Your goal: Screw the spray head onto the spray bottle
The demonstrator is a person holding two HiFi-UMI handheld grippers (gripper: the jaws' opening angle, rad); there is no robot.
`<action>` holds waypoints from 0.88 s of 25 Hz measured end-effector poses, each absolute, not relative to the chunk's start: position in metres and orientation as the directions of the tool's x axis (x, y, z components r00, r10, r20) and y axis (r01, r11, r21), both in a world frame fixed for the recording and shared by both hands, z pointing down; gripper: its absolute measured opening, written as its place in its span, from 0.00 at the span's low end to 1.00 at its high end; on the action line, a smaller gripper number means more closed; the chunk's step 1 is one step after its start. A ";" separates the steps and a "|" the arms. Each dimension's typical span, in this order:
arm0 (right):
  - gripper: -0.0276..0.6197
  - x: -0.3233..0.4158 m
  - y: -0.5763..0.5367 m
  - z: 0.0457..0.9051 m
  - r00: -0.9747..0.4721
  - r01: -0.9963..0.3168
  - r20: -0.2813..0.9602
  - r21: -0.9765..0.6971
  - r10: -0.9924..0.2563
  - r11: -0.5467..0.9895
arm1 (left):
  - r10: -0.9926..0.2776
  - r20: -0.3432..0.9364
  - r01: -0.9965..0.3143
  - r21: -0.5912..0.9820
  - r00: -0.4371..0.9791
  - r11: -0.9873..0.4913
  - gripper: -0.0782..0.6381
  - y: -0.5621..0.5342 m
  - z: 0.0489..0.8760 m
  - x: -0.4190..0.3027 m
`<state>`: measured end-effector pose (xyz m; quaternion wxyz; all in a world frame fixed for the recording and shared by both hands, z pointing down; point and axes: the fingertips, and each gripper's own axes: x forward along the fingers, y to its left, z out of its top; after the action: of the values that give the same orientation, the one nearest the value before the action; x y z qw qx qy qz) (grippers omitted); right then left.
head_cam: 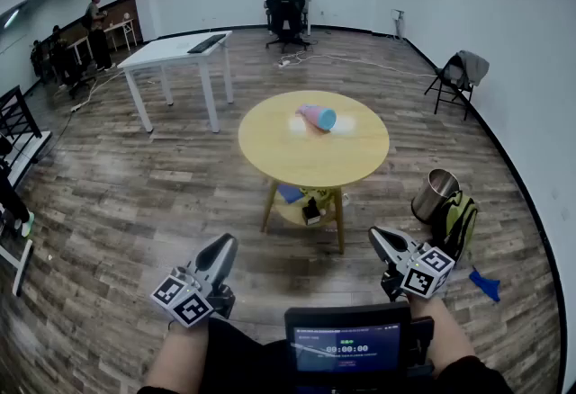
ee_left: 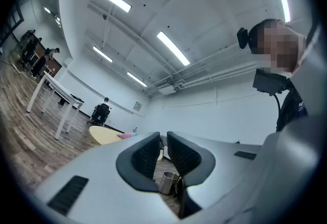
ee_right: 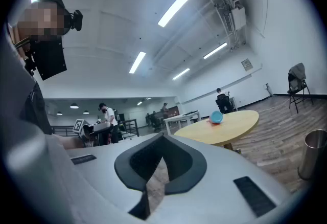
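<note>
Both claws sit low in front of the person, empty. The left claw (head_cam: 225, 244) is closed to a thin slit, and the right claw (head_cam: 376, 235) has its tips pressed together. Well apart from them, the pink spray bottle (head_cam: 317, 118) lies on its side on the round yellow bench (head_cam: 270, 158).

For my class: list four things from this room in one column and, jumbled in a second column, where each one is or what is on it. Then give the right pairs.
Things
1. bottle
2. metal bin
3. folding chair
4. white table

Places or states
A. stands on the floor beside the green backpack
B. lies on its side on the round table
C. has a dark flat thing on top
D. has a grey garment draped over it, by the right wall

Pairs: 1-B, 2-A, 3-D, 4-C
</note>
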<state>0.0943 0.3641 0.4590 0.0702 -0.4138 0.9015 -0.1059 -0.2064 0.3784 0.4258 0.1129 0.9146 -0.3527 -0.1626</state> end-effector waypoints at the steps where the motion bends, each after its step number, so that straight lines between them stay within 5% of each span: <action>1: 0.06 0.094 0.364 0.459 -0.648 -0.730 -0.039 -0.249 -0.760 0.636 | -0.682 -0.219 -0.607 0.323 0.698 -0.726 0.21 0.379 0.426 -0.207; 22: 0.06 0.103 0.372 0.453 -0.631 -0.731 -0.064 -0.287 -0.773 0.620 | -0.675 -0.229 -0.602 0.317 0.701 -0.733 0.21 0.394 0.420 -0.203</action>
<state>0.1029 0.3721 0.4527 0.0907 -0.4200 0.8953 -0.1175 -0.2028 0.3937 0.4197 0.1097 0.9158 -0.3486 -0.1667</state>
